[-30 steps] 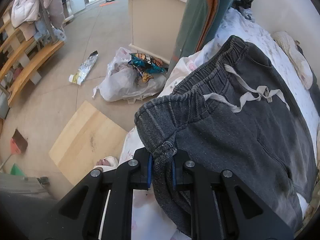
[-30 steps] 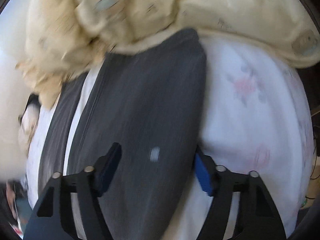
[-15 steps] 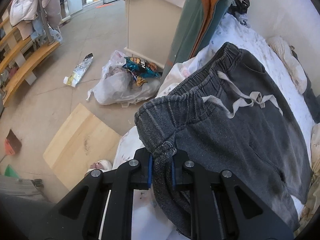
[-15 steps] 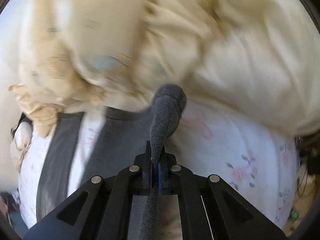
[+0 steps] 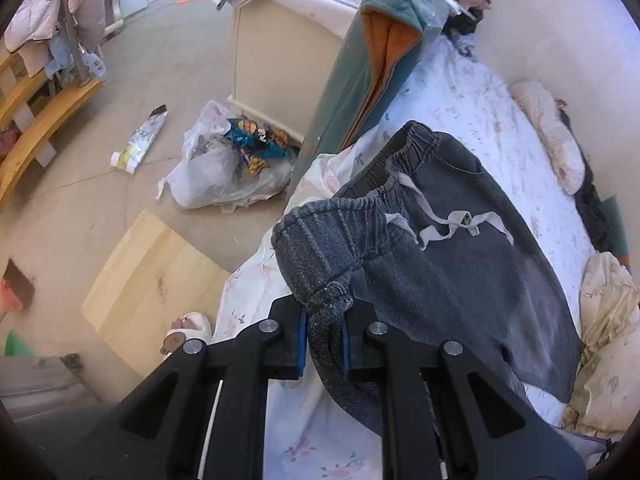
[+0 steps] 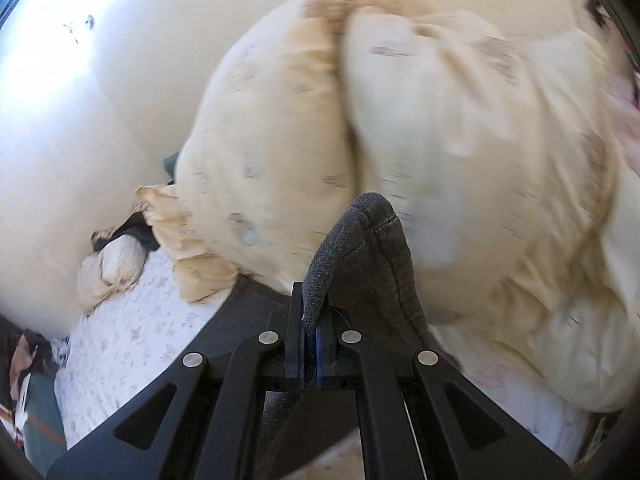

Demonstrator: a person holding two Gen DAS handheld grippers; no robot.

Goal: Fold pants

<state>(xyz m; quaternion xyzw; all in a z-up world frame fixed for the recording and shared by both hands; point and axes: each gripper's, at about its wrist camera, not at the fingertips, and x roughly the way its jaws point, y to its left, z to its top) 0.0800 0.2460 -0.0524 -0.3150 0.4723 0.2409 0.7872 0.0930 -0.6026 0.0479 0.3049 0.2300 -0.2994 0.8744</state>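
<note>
A pair of dark grey knitted jogging pants with an elastic waistband and a pale grey drawstring lies spread on a bed covered by a white sheet with small pink flowers.

In the left wrist view, the left claw is clenched on a bunched corner of the waistband, lifting it off the sheet; the dark fabric is pinched between the blue pads. The rest of the waistband and the seat of the pants lie flat on the bed beyond it.

In the right wrist view, the right claw has just been closing and is now clenched on a stitched hem of the same pants, which stands up in a fold above the black fingers. Behind it is a blurred, puffy cream quilt, lying against a plain pale wall.

Beside the bed, on the tiled floor, sit a white plastic bag of rubbish with crumpled blue and orange snack wrappers, whose print is too small to read, a flattened silver and yellow packet, also unreadable, and a pale wooden board. A foot in a white slipper with a brown bear face shows near the board. A green and orange folded mat leans on a cream cabinet.
</note>
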